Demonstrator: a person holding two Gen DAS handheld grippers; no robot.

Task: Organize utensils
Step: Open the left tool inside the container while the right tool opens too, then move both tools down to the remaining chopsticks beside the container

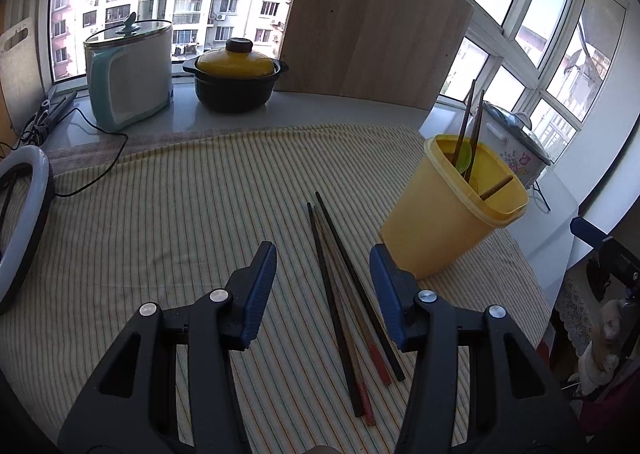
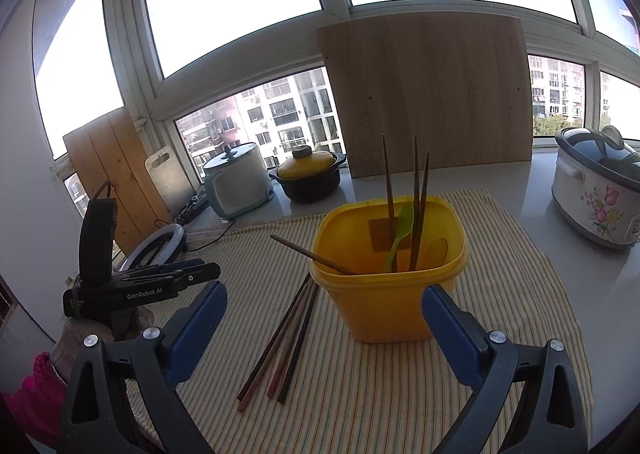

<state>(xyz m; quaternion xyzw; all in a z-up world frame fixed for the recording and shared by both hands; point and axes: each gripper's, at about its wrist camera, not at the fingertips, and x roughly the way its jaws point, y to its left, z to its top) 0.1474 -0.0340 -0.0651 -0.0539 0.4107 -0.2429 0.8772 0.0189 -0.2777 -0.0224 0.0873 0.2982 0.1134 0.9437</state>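
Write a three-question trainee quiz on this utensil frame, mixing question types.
1. True or false: the yellow container lies on its side.
2. What green item stands inside it? A spoon, B fork, C knife.
3. Where are the loose chopsticks relative to the left tool?

Key: 1 false, it stands upright on the striped cloth. 2 A. 3 On the cloth, between its open fingers, untouched.
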